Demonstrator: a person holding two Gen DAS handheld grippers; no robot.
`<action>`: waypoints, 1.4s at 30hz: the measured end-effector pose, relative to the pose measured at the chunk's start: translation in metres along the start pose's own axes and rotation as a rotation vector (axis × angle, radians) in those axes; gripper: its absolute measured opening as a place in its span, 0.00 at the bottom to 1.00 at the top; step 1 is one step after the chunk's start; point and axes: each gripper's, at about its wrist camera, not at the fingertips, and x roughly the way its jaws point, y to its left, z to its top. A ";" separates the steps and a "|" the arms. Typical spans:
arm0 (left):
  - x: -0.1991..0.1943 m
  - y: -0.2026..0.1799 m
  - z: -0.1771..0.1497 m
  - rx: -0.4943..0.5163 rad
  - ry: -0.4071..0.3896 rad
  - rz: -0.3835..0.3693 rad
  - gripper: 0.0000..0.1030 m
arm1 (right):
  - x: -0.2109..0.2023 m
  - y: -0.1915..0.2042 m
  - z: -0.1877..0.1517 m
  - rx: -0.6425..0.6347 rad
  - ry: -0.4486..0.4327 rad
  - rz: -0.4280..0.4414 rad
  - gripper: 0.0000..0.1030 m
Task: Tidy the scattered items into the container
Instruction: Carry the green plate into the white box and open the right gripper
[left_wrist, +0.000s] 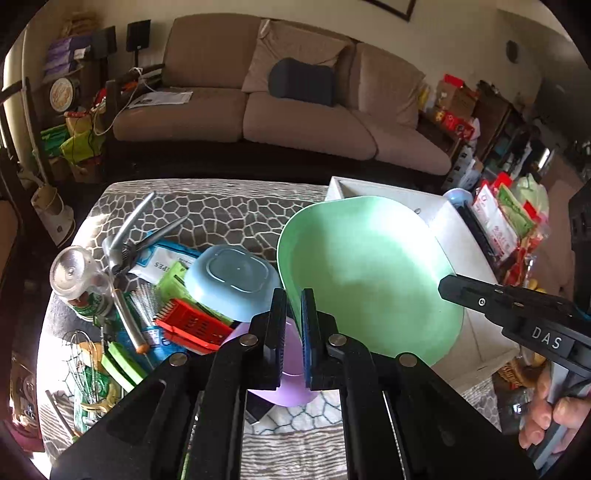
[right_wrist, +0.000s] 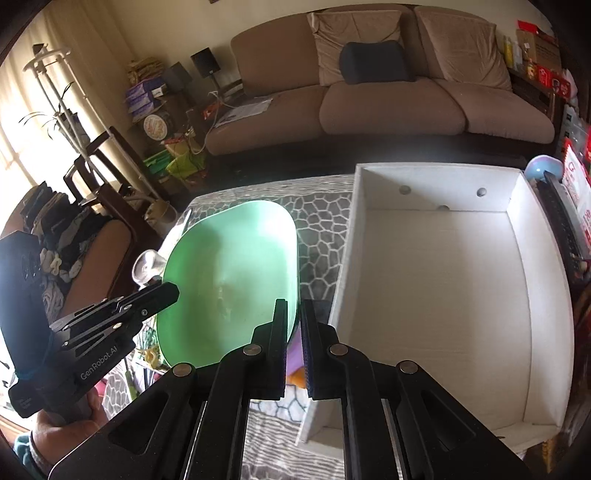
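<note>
Gripping the green bowl (left_wrist: 369, 273) by its rim from two sides, we are keeping it tipped up and clear of the clutter: left tongs (left_wrist: 293, 332) are closed narrow on the near edge, right tongs (right_wrist: 294, 345) narrow on the opposite edge. Two holds seem to be steadying a wide, shallow thing that one pinch would let swing. Just right of the right tongs, the white box (right_wrist: 436, 280) is standing open, the likely destination. Left of the left tongs, a blue bowl (left_wrist: 232, 280), red grater (left_wrist: 192, 326) and can (left_wrist: 74, 277) are waiting; a purple bowl (left_wrist: 288, 369) is lying directly beneath. The desk (left_wrist: 229, 210) is wearing a grey honeycomb cloth; beyond it a tan sofa (right_wrist: 369, 99) is filling the room.
</note>
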 end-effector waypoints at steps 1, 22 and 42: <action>0.006 -0.016 -0.001 0.016 0.011 -0.009 0.07 | -0.005 -0.015 -0.003 0.024 0.004 -0.004 0.08; 0.149 -0.157 -0.063 0.280 0.310 0.058 0.18 | 0.056 -0.190 -0.058 0.197 0.348 -0.070 0.08; 0.061 -0.094 -0.030 0.098 0.141 -0.060 0.67 | 0.072 -0.195 -0.059 0.070 0.447 -0.186 0.48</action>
